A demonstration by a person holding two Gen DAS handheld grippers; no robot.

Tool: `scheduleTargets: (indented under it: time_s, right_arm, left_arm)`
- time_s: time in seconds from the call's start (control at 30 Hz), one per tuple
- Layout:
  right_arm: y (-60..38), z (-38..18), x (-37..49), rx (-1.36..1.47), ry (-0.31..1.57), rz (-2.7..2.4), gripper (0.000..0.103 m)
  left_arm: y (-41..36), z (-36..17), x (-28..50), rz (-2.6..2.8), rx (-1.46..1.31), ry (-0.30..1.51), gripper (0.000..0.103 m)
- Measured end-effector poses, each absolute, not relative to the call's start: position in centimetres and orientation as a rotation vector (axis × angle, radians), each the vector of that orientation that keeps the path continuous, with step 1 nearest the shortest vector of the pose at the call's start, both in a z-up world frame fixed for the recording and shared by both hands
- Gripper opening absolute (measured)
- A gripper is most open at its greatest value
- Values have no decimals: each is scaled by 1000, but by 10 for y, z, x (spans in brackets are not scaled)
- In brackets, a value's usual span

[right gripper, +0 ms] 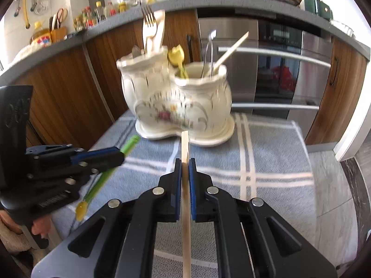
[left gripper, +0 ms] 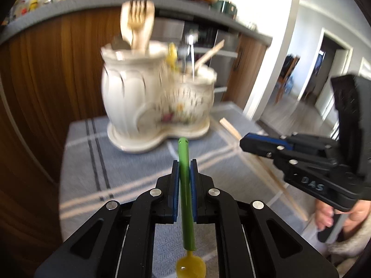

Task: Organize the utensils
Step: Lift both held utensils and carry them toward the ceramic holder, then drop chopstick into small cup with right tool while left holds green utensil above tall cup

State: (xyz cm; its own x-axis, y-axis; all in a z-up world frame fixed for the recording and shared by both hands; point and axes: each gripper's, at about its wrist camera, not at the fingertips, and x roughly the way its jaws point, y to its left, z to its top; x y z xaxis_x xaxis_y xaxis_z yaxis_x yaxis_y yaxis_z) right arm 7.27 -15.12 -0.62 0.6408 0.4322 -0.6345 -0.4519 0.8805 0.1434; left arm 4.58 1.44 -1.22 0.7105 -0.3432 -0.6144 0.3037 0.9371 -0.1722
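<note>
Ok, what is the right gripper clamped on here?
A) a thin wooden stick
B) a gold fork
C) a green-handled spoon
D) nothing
A: the right gripper is shut on the wooden stick, while the green-handled spoon sits in the left gripper.

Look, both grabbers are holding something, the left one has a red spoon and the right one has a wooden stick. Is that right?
Almost. The spoon in the left gripper is not red: its handle is green and its bowl is yellow, as the left wrist view shows. The rest holds: the right gripper is clamped on a wooden stick.
</note>
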Motion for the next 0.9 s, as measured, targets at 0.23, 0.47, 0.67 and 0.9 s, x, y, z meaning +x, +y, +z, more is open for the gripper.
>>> scheduleTargets:
  time_s: [0.23,0.47,0.67,0.9]
  right_arm:
    - [-151,42,78,-24,585,518,6]
    - [-145,83,109,-2,471,511,6]
    - [-150,108,143,110,343,486,6]
    - [-149,101,180,212,223,485,6]
  left_arm:
    - [37,51,47,-356,-111,530,9]
    - [55,101,81,-327,-155,403,9]
    - [65,124,112,-299,-199,308,9]
    - [60,111,148,-258,-178,248,9]
